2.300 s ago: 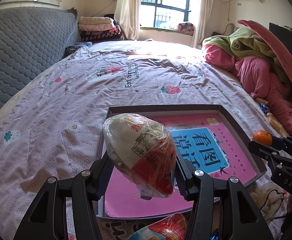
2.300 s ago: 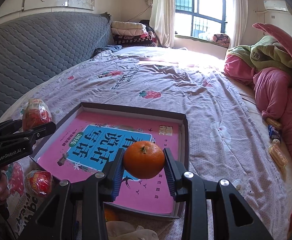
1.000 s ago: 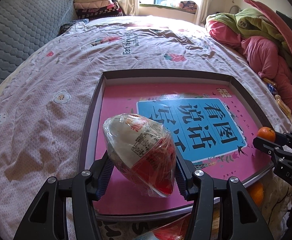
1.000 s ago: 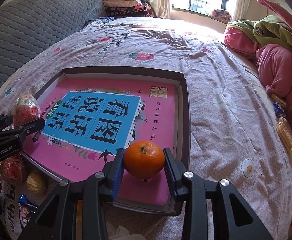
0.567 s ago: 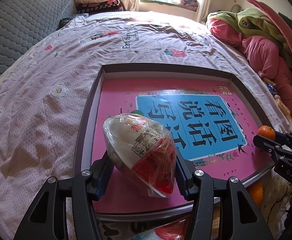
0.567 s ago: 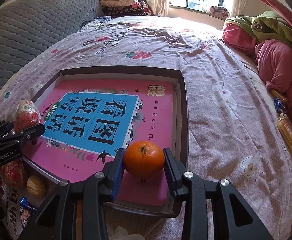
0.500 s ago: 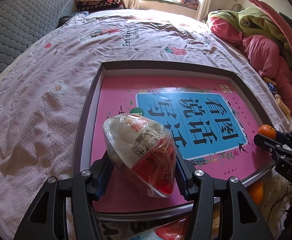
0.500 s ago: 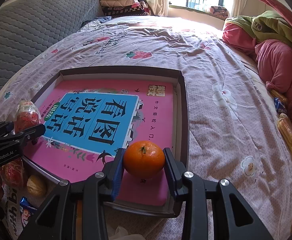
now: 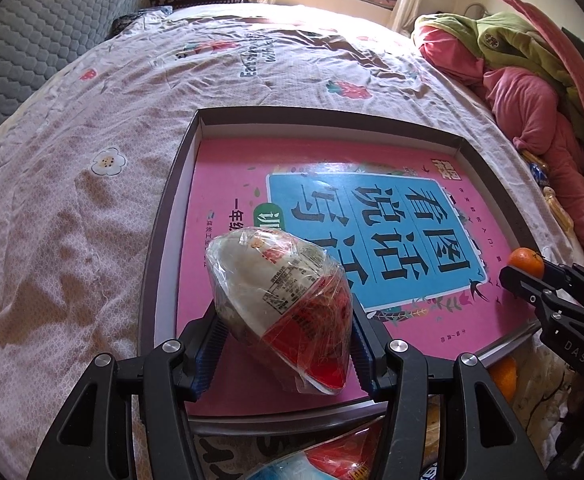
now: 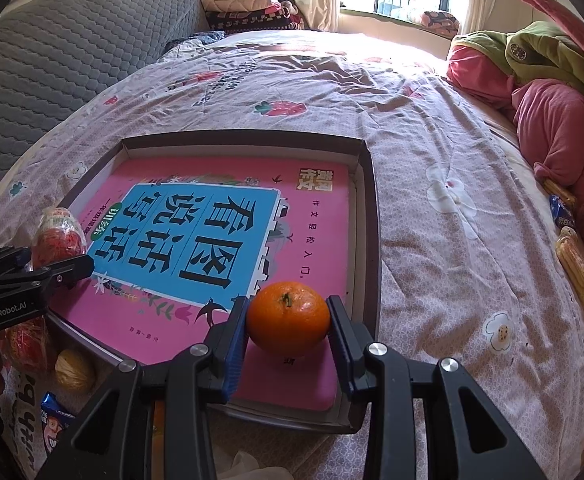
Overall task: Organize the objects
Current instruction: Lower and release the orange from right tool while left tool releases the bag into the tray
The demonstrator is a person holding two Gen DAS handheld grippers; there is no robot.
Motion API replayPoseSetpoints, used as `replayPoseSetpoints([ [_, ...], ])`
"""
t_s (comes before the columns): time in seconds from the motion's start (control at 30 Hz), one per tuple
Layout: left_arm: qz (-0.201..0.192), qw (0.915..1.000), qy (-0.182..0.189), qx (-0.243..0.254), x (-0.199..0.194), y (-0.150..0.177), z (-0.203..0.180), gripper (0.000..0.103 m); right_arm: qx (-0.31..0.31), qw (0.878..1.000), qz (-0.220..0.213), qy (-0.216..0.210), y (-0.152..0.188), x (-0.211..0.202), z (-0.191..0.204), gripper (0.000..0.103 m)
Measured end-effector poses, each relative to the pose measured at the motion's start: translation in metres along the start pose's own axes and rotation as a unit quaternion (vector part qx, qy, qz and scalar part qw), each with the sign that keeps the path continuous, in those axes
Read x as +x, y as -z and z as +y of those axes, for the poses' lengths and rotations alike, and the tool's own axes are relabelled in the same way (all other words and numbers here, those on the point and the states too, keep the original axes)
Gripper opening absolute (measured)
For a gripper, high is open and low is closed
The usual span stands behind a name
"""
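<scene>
Orange (image 10: 288,323) and wrapped snack (image 9: 280,306), gripped by right tongs (image 10: 288,330) and left tongs (image 9: 284,344), now sit lower over tray (image 9: 164,232); release looks next.

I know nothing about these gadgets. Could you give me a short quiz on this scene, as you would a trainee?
1. True or false: the right hand-held gripper clamps a mandarin orange.
2. What does the left hand-held gripper hold? A) a banana B) a plastic-wrapped snack cup C) a mug
3. What lies flat inside the shallow box tray?

Key
1. True
2. B
3. A pink book with a blue title panel
</scene>
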State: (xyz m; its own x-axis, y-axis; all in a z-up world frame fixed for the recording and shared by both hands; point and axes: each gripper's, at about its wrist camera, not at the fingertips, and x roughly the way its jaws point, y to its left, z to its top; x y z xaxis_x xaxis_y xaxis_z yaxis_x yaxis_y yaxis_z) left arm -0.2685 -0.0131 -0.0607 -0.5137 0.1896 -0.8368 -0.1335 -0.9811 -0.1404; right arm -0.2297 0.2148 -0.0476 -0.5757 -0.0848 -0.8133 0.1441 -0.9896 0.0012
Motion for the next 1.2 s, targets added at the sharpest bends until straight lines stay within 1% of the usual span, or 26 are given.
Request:
replayPoseSetpoints([
  [0.2, -0.002, 1.0000, 0.004, -0.006, -0.001, -0.001, 0.002, 0.059, 0.001, 1.000, 0.002, -0.003, 0.000, 0.000, 0.000, 0.038],
  [0.27, -0.004, 1.0000, 0.006, -0.007, -0.001, -0.001, 0.002, 0.060, 0.004, 1.000, 0.002, -0.005, 0.000, -0.001, -0.001, 0.039],
  [0.3, -0.005, 0.9999, 0.007, -0.007, -0.002, -0.002, 0.002, 0.062, 0.006, 1.000, 0.001, -0.007, 0.000, -0.001, -0.002, 0.039],
  [0.33, -0.008, 0.9999, 0.006, -0.007, -0.003, -0.002, 0.002, 0.064, 0.008, 1.000, 0.001, -0.008, 0.000, -0.001, -0.002, 0.039],
  [0.47, -0.027, 0.9995, 0.008, -0.012, -0.010, -0.004, 0.005, 0.065, 0.011, 1.000, -0.003, -0.007, -0.001, -0.003, -0.004, 0.039],
  [0.63, -0.037, 0.9990, 0.015, -0.021, -0.017, -0.007, 0.008, 0.065, 0.015, 1.000, -0.007, -0.006, -0.002, -0.005, -0.005, 0.039],
  [0.73, -0.047, 0.9985, 0.016, -0.021, -0.024, -0.007, 0.007, 0.066, 0.013, 1.000, -0.010, -0.005, -0.003, -0.006, -0.005, 0.042],
  [0.83, -0.055, 0.9982, 0.015, -0.018, -0.031, -0.009, 0.006, 0.070, 0.011, 1.000, -0.015, -0.005, -0.004, -0.009, -0.005, 0.044],
  [0.93, -0.064, 0.9977, 0.012, -0.018, -0.039, -0.009, 0.004, 0.073, 0.011, 1.000, -0.022, -0.002, -0.005, -0.012, -0.006, 0.045],
  [1.1, -0.071, 0.9974, 0.004, -0.012, -0.049, -0.008, 0.003, 0.075, 0.010, 0.999, -0.034, -0.002, -0.007, -0.019, -0.006, 0.045],
  [1.2, -0.078, 0.9969, 0.002, -0.012, -0.057, -0.008, 0.002, 0.075, 0.009, 0.999, -0.050, -0.002, -0.009, -0.027, -0.006, 0.049],
])
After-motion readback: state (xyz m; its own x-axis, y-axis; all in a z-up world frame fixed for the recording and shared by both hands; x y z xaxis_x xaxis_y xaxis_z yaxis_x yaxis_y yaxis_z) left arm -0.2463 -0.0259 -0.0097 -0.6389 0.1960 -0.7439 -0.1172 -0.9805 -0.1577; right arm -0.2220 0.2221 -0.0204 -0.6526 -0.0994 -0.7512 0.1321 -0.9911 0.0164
